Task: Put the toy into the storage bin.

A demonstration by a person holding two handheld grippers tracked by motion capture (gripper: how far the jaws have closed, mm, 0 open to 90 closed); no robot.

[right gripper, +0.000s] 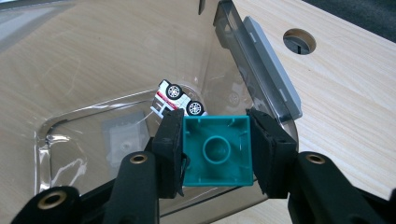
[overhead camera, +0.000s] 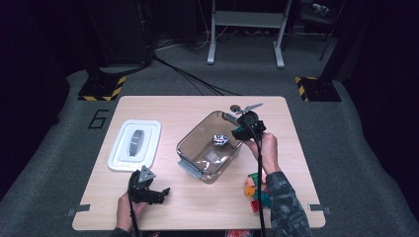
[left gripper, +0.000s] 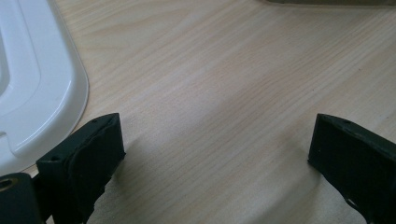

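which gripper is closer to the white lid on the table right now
Left. The left gripper rests on the table just in front of the white lid, jaws open; the right gripper holds a teal block over the clear bin, farther off.

Teal hollow-sided brick [right gripper: 215, 150], clamped over clear bin [right gripper: 261, 56], near toy car [right gripper: 176, 97]

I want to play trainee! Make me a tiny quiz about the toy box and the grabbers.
1. What does the right gripper hold over the clear plastic bin?
2. True or false: the white lid is on the bin.
3. Which toy lies inside the bin? A) toy car B) ball C) doll

Key
1. A teal building block, clamped between its jaws.
2. False: the lid lies flat on the table, left of the bin.
3. A: a white toy car, tipped on its side.
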